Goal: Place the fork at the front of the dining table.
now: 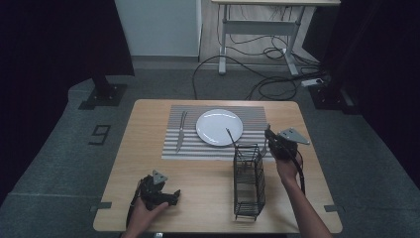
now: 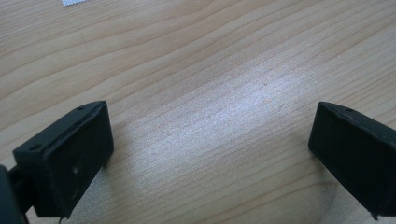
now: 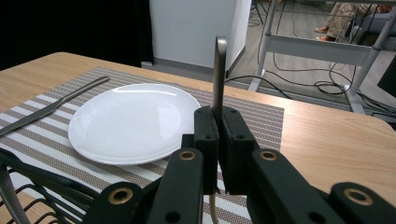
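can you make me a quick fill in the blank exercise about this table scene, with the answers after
1. The white plate lies on a ____ placemat.
2. The right gripper has its jaws shut on a metal ____.
3. The left gripper rests on the table with its jaws ____.
4. The black wire ____ stands in front of the plate, beside the right gripper.

Missing words: striped; utensil handle; open; basket

Overall light: the room is dimly lit from above, and the sides are lost in black.
Glare: a pale sheen is seen on the table (image 2: 224, 107) and the plate (image 3: 133, 119).
Focus: the near jaws are slightly softened.
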